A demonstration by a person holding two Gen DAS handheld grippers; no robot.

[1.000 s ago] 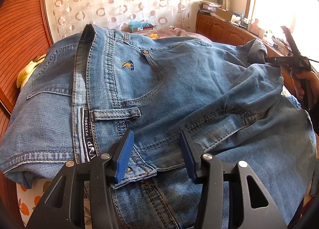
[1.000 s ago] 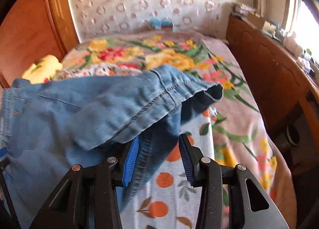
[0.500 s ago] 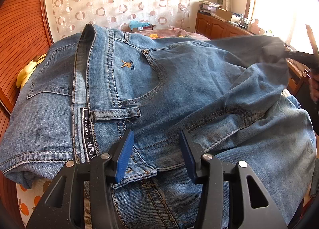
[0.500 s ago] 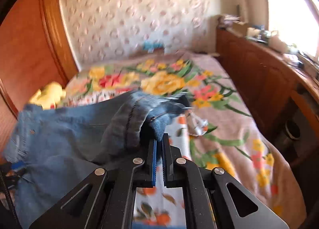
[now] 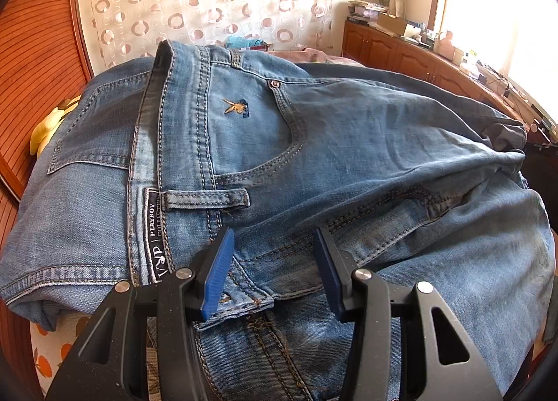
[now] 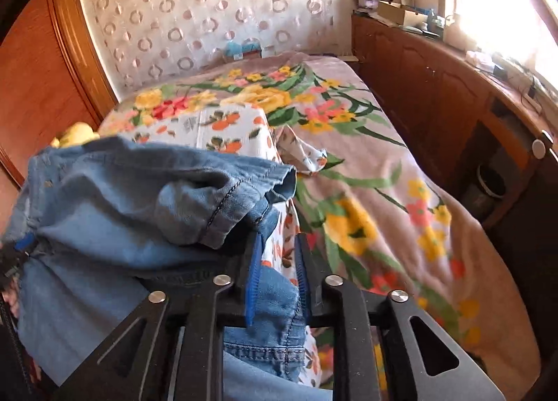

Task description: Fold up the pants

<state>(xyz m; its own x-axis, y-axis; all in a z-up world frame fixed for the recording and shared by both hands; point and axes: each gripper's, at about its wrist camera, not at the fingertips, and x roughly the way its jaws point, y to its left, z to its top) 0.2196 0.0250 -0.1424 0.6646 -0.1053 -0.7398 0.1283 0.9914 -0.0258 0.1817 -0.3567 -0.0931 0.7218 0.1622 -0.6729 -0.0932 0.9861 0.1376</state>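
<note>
Left gripper [image 5: 272,268]: my jaws stand spread, hovering over the fly, pinching nothing.
Jeans [image 5: 314,156]: blue denim, heaped on the bed, waistband to the left, legs folded across to the right.
Right gripper [image 6: 277,277]: my jaws, just now opening, stand slightly apart; a denim fold lies between them, hem [image 6: 279,181] just above.
Bed [image 6: 383,174]: floral blanket, orange-print cloth [image 6: 226,128] under the jeans.

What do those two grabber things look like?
Both look the same. The left gripper and the right gripper have black angular frames with triangular cut-outs, round silver bolts, and two fingers lined with ribbed blue pads.
</note>
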